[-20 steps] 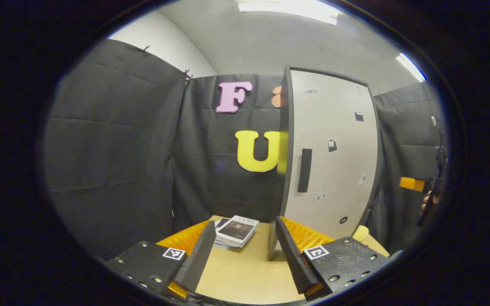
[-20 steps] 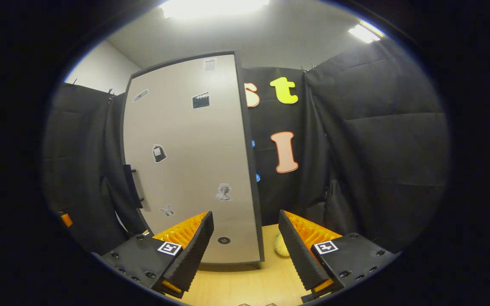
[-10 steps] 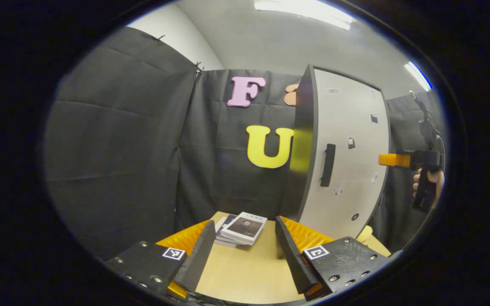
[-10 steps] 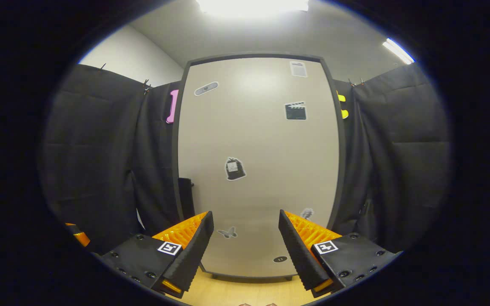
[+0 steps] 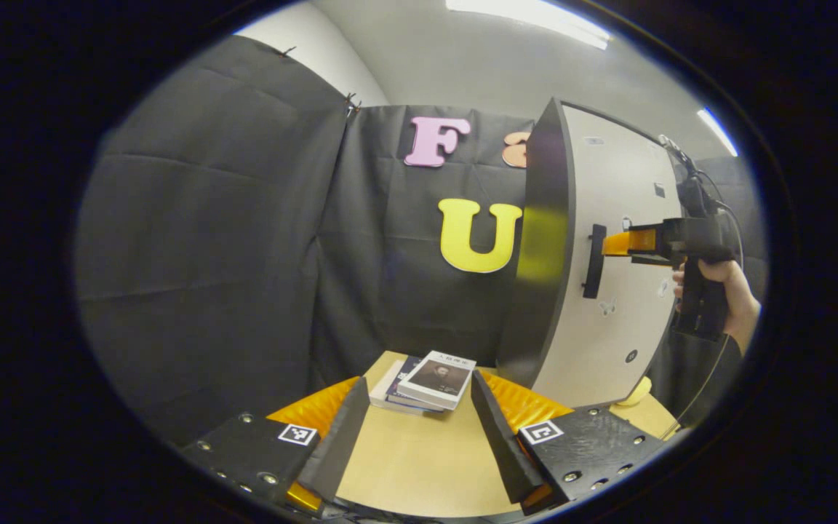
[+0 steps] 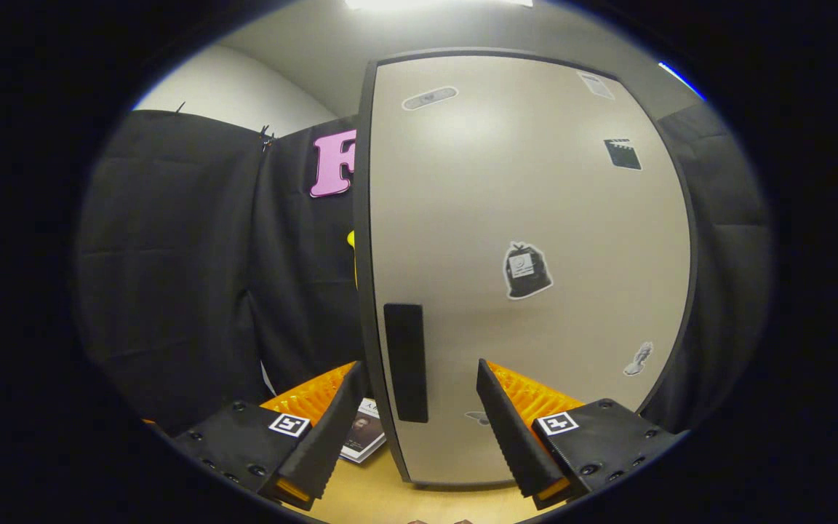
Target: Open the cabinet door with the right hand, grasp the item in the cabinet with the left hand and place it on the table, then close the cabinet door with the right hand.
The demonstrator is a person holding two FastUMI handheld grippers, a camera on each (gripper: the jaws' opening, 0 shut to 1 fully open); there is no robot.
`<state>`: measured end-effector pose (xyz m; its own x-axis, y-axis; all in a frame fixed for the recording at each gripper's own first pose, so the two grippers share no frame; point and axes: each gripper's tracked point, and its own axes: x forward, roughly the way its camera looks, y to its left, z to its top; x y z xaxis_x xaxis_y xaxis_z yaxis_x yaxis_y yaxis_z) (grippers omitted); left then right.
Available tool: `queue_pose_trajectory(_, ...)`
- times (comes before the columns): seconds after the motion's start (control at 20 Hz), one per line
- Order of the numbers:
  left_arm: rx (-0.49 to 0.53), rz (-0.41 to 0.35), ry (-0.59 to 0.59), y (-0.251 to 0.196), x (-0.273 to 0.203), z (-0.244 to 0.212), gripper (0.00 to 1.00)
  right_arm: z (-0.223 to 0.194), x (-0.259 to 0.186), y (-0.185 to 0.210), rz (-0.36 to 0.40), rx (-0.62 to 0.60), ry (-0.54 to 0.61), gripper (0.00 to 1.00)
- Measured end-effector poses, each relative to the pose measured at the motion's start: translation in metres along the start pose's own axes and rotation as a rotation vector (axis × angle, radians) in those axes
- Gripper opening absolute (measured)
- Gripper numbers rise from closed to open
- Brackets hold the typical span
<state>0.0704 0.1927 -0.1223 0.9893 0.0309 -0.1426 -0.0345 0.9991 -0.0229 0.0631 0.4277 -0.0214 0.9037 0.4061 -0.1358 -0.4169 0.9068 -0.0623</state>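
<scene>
Facing the door handle [image 6: 405,362], the right hand-held gripper [image 6: 419,426] is held open for gripping it; the left hand-held gripper [image 5: 415,429], also open, is kept low over the worktop [image 5: 419,466].

Bright ceiling lights [image 5: 528,13] glare overhead; both fisheye views stay sharp centrally, bending at edges.

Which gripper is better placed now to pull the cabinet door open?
The right gripper: open, with the door handle between its fingers. The left gripper hangs over the table, away from the door.
</scene>
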Motion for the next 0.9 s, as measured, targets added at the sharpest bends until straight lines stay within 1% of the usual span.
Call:
queue_pose_trajectory(0.05,0.006,0.005,0.005,0.008,0.002,-0.005,0.86,-0.005,0.008,0.001,-0.012,-0.013,0.011,0.97)
queue_pose_trajectory(0.1,0.014,0.009,0.008,0.014,0.005,-0.008,0.86,-0.010,0.015,0.003,-0.027,-0.020,0.014,0.94)
queue_pose_trajectory(0.15,0.021,0.013,0.013,0.020,0.007,-0.010,0.86,-0.013,0.020,0.003,-0.045,-0.021,0.018,0.94)
queue_pose_trajectory(0.2,0.025,0.013,0.018,0.024,0.010,-0.014,0.86,-0.015,0.020,0.001,-0.063,-0.011,0.021,0.98)
queue_pose_trajectory(0.3,0.034,0.014,0.034,0.035,0.015,-0.023,0.86,-0.014,0.029,-0.004,-0.096,0.030,0.029,0.98)
queue_pose_trajectory(0.35,0.041,0.017,0.041,0.040,0.016,-0.025,0.86,-0.015,0.033,-0.004,-0.101,0.047,0.032,0.94)
queue_pose_trajectory(0.45,0.049,0.013,0.048,0.045,0.019,-0.027,0.85,-0.013,0.038,-0.004,-0.120,0.068,0.030,0.80)
queue_pose_trajectory(0.5,0.048,0.007,0.047,0.046,0.020,-0.027,0.85,-0.012,0.040,0.000,-0.116,0.073,0.030,0.67)
queue_pose_trajectory(0.55,0.045,-0.003,0.045,0.046,0.022,-0.026,0.85,-0.012,0.041,0.003,-0.113,0.072,0.033,0.62)
queue_pose_trajectory(0.6,0.045,-0.011,0.045,0.046,0.022,-0.027,0.85,-0.011,0.043,0.006,-0.118,0.064,0.032,0.49)
queue_pose_trajectory(0.7,0.051,-0.022,0.043,0.045,0.025,-0.026,0.85,-0.010,0.046,0.003,-0.153,0.042,0.034,0.37)
queue_pose_trajectory(0.75,0.055,-0.026,0.039,0.044,0.027,-0.024,0.85,-0.010,0.046,0.004,-0.157,0.042,0.038,0.39)
queue_pose_trajectory(0.8,0.056,-0.030,0.032,0.043,0.026,-0.022,0.85,-0.009,0.047,0.004,-0.158,0.048,0.031,0.32)
queue_pose_trajectory(0.9,0.058,-0.042,0.020,0.041,0.024,-0.018,0.85,-0.008,0.047,0.004,-0.151,0.043,0.025,0.31)
